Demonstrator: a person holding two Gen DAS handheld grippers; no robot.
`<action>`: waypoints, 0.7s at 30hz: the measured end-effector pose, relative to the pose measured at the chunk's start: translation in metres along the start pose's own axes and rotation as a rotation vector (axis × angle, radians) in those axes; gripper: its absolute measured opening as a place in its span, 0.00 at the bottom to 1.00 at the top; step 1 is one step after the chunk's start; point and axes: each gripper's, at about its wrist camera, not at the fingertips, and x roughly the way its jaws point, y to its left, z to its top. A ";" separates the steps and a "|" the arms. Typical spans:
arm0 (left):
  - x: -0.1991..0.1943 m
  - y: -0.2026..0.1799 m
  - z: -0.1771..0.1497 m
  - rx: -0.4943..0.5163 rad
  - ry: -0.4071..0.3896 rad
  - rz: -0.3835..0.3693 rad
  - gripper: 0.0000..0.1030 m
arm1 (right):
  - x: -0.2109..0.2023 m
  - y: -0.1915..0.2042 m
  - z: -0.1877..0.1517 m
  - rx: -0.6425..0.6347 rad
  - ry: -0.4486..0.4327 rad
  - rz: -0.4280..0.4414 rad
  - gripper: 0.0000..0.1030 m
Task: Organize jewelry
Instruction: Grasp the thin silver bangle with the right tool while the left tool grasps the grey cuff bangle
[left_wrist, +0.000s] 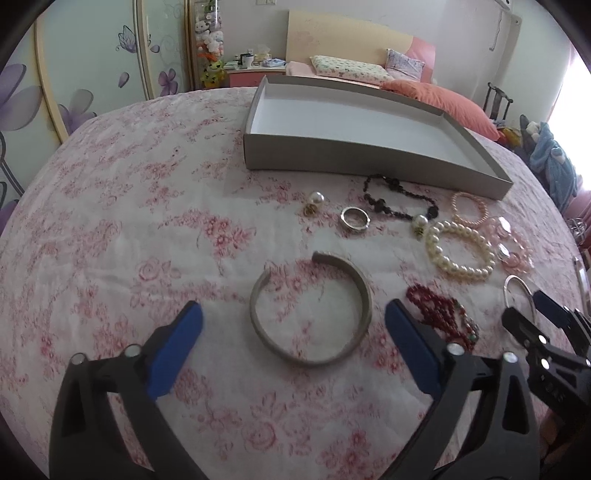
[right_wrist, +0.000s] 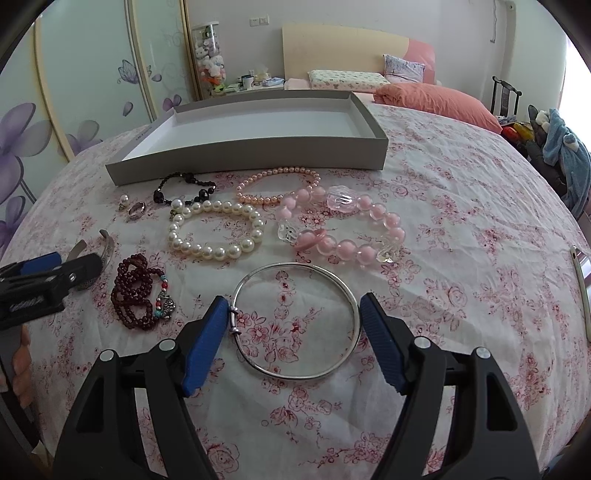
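Note:
A wide silver cuff bangle (left_wrist: 365, 299) lies on the floral cloth between the blue pads of my left gripper (left_wrist: 293, 328), which stands open with gaps on both sides. In the right wrist view a thin silver bangle (right_wrist: 295, 374) lies between the fingers of my right gripper (right_wrist: 293, 317). Its pads sit close beside the bangle's sides without clearly pressing it. Behind them stands an empty grey box tray (right_wrist: 240, 158). A white pearl bracelet (right_wrist: 177, 236), a large pink bead bracelet (right_wrist: 395, 229), a dark red bead string (right_wrist: 129, 291) and a black bead bracelet (right_wrist: 184, 181) lie between.
A silver ring (left_wrist: 354, 218) and a pearl earring (left_wrist: 316, 199) lie left of the black beads. A small pink pearl bracelet (right_wrist: 258, 199) sits just before the tray. A phone edge (right_wrist: 581, 280) shows at the far right. A bed and wardrobe stand behind.

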 end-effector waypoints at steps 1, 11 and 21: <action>0.001 -0.001 0.001 0.003 -0.002 0.008 0.87 | 0.000 -0.001 0.000 0.001 -0.001 0.002 0.71; 0.001 -0.011 0.002 0.022 -0.011 0.031 0.72 | 0.000 0.000 0.000 -0.003 0.000 -0.002 0.71; -0.003 -0.012 0.000 0.016 -0.037 0.012 0.63 | -0.001 0.001 -0.001 -0.005 -0.001 0.001 0.71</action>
